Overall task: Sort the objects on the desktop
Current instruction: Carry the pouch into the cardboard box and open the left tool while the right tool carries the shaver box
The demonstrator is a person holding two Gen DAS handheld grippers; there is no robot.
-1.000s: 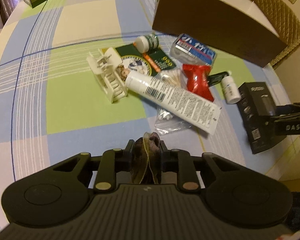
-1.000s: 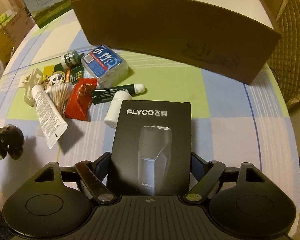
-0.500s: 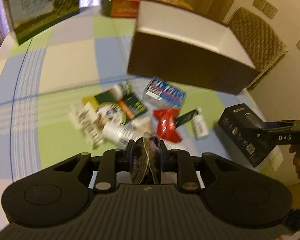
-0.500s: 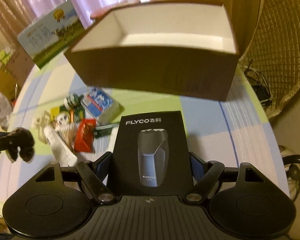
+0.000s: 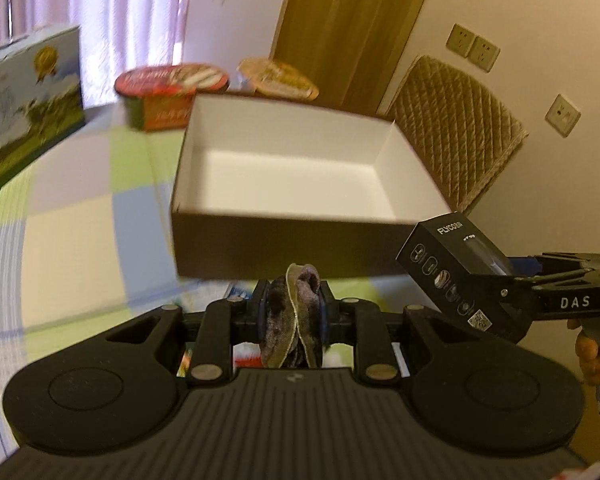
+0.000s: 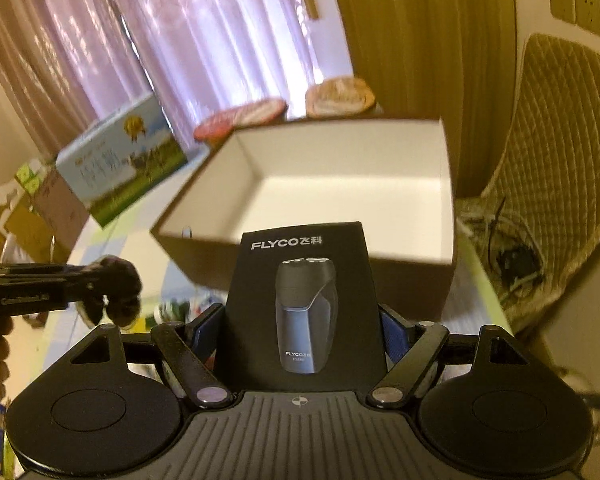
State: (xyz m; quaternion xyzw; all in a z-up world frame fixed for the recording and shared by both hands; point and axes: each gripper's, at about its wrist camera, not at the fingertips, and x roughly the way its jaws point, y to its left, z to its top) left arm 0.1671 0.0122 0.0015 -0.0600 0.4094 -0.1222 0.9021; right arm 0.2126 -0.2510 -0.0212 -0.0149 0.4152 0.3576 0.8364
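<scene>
1. While both grippers sit raised over the table, we see the left gripper (image 5: 292, 312) clamped tight on a small dark, fuzzy folded item (image 5: 294, 316) with a pale edge; it sits squarely between the pads and pokes out toward 12 o'clock. We cannot tell exactly what the item is.
2. We find the right gripper (image 6: 302, 320) closed on one black FLYCO shaver box (image 6: 304, 304), its jaws standing wide against the box's two sides. The box stands upright in the grip, printed face toward the camera.
3. In the left wrist view the same shaver box (image 5: 456, 280) shows at 3 o'clock, tilted, with a person's hand (image 5: 592, 356) on the gripper handle behind it.
4. We count one open cardboard box (image 5: 296, 196), brown outside and white inside, at 12 o'clock of both grippers, with nothing visible inside. In the right wrist view the shaver box overlaps its near wall.
5. Beyond the cardboard box, at 11 to 12 o'clock, we count two round lidded bowls: a red one (image 5: 172, 92) and a paler orange one (image 5: 278, 80).
6. One milk carton case (image 5: 24, 100) stands at 10 o'clock on the checked tablecloth (image 5: 84, 224).
7. One quilted chair (image 5: 456, 128) stands at 2 o'clock.
8. Blurred small items show just under the left gripper's fingers; we cannot count them.
</scene>
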